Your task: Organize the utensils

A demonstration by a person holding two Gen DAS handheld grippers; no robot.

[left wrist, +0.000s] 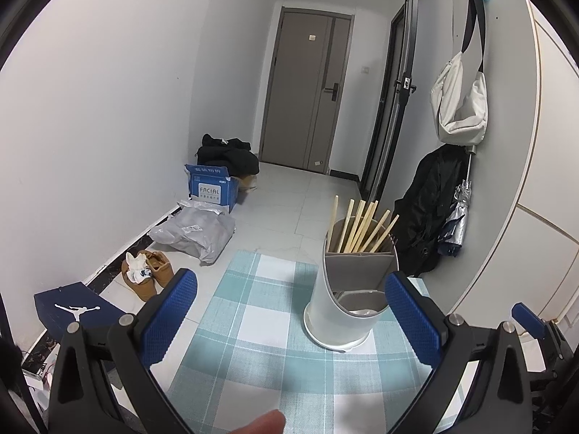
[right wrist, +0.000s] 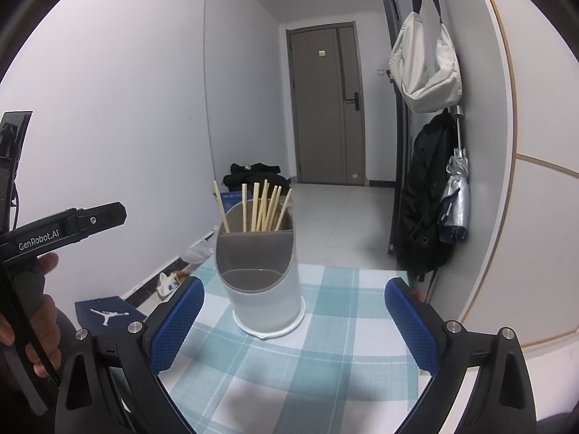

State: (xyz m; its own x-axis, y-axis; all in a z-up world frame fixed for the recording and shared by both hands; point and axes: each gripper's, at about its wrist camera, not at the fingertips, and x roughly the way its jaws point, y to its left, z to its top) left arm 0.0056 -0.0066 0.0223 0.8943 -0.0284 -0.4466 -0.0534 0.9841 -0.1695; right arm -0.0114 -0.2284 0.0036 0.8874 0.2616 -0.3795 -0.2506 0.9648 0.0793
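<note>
The holder (right wrist: 262, 282), a white plastic cylinder cut on a slant with a grey lining, stood upright on my tabletop (right wrist: 325, 361), which was covered by a teal-and-white checked cloth. Its taller rear pocket held a fan of pale wooden chopsticks (right wrist: 260, 209), leaning at different angles. My left tool (left wrist: 289, 322) was released, its blue dimpled pads spread wide with nothing between them, the holder just ahead toward its right pad. My right tool (right wrist: 293, 325) was likewise spread and empty, facing the holder squarely. A black coat (right wrist: 423, 195) hung on the wall.
</note>
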